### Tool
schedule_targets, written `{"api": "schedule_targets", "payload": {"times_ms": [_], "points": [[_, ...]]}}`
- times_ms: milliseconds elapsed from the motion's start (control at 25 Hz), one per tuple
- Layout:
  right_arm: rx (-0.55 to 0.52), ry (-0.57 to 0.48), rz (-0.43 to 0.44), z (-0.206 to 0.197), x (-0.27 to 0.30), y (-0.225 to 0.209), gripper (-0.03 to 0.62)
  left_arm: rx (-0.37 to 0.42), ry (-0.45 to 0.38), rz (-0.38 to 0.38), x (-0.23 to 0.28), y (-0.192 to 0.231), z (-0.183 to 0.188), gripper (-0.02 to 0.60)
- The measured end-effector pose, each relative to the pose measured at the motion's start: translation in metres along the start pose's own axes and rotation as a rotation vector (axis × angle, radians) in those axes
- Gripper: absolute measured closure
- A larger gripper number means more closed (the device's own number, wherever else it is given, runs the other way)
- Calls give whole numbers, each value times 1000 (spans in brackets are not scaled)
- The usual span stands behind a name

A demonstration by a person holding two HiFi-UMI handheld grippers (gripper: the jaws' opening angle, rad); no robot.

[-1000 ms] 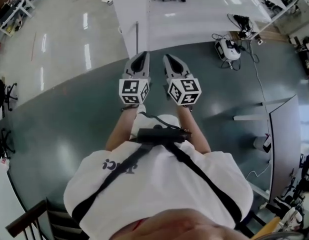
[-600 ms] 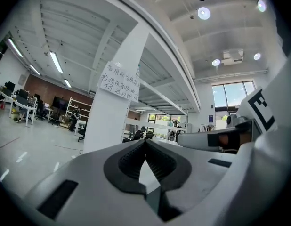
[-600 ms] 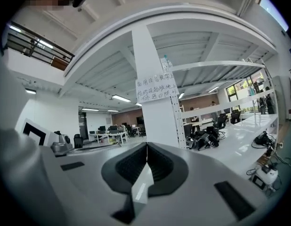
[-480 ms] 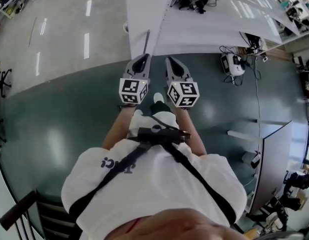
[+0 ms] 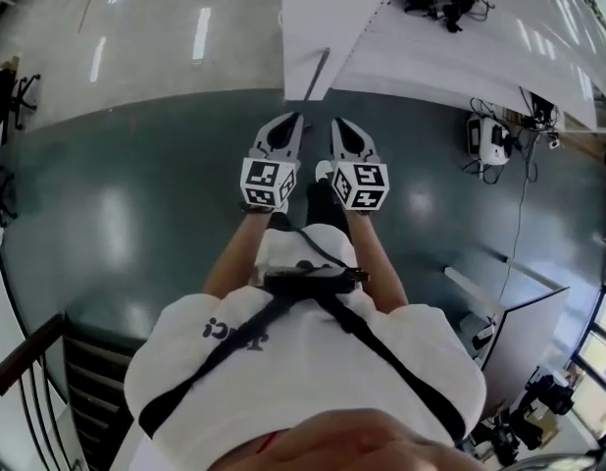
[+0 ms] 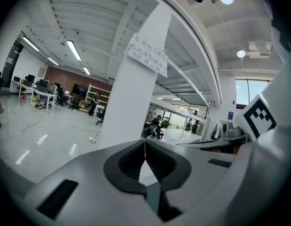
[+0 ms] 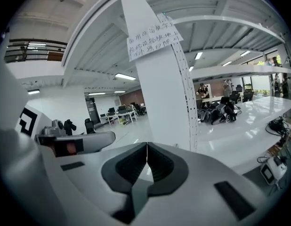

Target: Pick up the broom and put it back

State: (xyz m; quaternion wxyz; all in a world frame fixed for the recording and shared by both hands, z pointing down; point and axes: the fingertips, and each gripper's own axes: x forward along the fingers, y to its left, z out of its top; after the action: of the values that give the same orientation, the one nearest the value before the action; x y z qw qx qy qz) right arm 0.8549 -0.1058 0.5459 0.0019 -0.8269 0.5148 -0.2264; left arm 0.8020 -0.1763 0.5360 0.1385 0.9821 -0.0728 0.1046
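Left gripper [image 6: 145,145]: jaws together, nothing between them. Straight ahead stands a white pillar [image 6: 131,98] with a paper note [image 6: 148,54] fixed high up. Glossy floor [image 6: 37,145] to the left, with far desks [image 6: 42,95] beyond.

Glossy floor [image 5: 107,224], matt plastic left gripper [image 5: 294,121], paper note [image 6: 148,55].

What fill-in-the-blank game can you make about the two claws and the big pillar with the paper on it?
1. The person holds ____ claws.
2. The left claw and the right claw are both ____, with nothing held in them.
3. The pillar with the paper note taped on it is ____ in colour.
Missing words: two; shut; white.
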Motion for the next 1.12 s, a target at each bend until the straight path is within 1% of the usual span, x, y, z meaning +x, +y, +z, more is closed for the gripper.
{"api": "schedule_targets", "payload": {"times_ms": [120, 280, 400, 640, 680, 720, 760, 840, 960, 1040, 1120], "points": [[5, 61, 5, -30, 21, -8, 588, 3, 39, 13, 15, 12, -23, 568], [-19, 134, 6, -69, 54, -24, 588, 10, 84, 27, 39, 33, -52, 568], [-16, 178, -3, -97, 79, -48, 588, 6, 110, 36, 62, 45, -76, 568], [24, 220, -27, -137, 136, -99, 586, 7, 136, 57, 102, 65, -113, 568], [28, 226, -24, -144, 147, -104, 576, 6, 140, 60, 108, 69, -119, 568], [29, 233, -18, -151, 158, -109, 529, 6, 144, 64, 113, 72, -125, 568], [29, 243, -9, -158, 170, -112, 511, 6, 146, 66, 118, 76, -130, 568], [24, 259, 1, -171, 194, -118, 496, 1, 149, 71, 129, 83, -138, 568], [18, 270, 3, -186, 229, -127, 494, -14, 147, 84, 143, 94, -148, 568], [19, 267, 6, -195, 251, -133, 439, -20, 144, 89, 151, 98, -154, 568], [22, 258, 1, -202, 274, -142, 411, -17, 141, 86, 162, 103, -161, 568]]}}
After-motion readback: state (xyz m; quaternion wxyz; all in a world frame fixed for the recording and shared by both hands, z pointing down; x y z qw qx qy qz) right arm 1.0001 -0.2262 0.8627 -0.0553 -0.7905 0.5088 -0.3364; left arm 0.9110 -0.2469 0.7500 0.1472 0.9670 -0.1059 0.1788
